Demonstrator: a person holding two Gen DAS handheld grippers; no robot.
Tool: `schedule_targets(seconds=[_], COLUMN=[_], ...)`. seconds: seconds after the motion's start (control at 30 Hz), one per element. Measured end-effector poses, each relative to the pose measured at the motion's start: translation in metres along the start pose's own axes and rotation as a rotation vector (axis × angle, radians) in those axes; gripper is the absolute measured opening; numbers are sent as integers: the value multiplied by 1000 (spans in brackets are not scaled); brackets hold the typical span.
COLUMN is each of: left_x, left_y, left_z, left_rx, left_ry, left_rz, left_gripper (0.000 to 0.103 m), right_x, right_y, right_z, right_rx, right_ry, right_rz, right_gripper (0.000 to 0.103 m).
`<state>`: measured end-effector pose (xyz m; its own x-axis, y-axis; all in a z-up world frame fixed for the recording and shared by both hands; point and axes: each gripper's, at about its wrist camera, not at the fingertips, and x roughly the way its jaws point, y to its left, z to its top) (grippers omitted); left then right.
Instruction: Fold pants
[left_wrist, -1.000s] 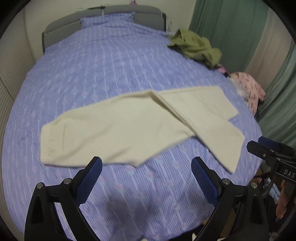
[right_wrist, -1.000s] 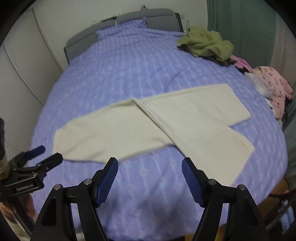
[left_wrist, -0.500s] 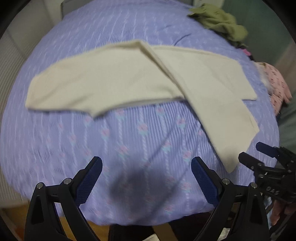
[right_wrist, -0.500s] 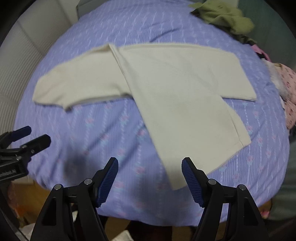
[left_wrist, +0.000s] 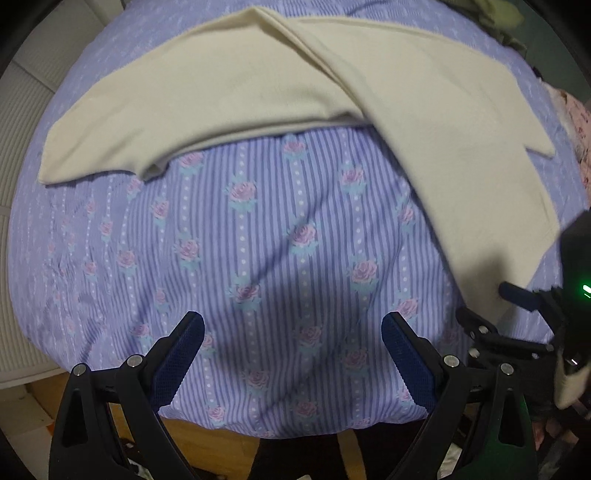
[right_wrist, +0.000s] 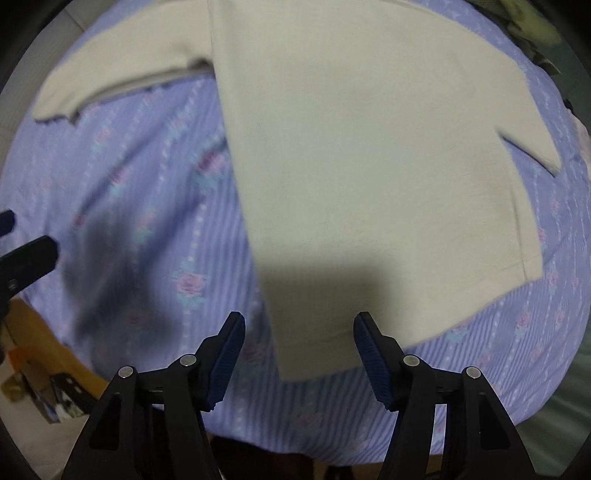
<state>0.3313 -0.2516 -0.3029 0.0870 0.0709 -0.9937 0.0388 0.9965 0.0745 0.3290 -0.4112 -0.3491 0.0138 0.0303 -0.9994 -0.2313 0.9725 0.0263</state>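
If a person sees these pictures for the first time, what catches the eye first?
Cream pants lie spread across a lilac rose-striped bedcover, one leg reaching toward the near edge. The open right gripper hovers over that leg's end, while the open left gripper hangs over bare cover.

pants (right_wrist: 369, 155): you see matt, soft cream knit cloth
bedcover (left_wrist: 258, 258): woven cloth beneath the pants, matt, printed
left gripper (left_wrist: 291, 354): black plastic, ribbed blue pads (left_wrist: 177, 365)
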Motion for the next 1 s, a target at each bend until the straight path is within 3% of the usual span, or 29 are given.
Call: schedule_targets(seconds=[0.07, 0.13, 0.2, 0.27, 0.5, 0.7, 0.87, 1.0], left_x=[5, 7, 8, 5, -34, -72, -93, -90], left_y=[0, 1, 2, 4, 10, -4, -25, -39], left_z=[0, 3, 5, 11, 51, 104, 153, 192], left_rx=[9, 20, 27, 36, 36, 63, 80, 79], left_ry=[12, 16, 16, 7, -121, -257, -336, -350], left_rz=[4, 11, 14, 4, -37, -82, -100, -89], left_gripper=[98, 98, 98, 98, 98, 98, 98, 98], right_x=[17, 26, 23, 12, -98, -175, -184, -170], right_y=[2, 5, 4, -4, -69, -136, -174, -212], right_z=[4, 8, 11, 13, 28, 91, 148, 205], right_rx=[-13, -31, -29, 7, 218, 307, 306, 316], right_ry=[27, 38, 12, -8, -286, -499, -565, -547], right_rz=[-30, -81, -98, -57, -81, -199, -277, -274], right_gripper=[62, 51, 27, 9, 9, 9, 9, 8])
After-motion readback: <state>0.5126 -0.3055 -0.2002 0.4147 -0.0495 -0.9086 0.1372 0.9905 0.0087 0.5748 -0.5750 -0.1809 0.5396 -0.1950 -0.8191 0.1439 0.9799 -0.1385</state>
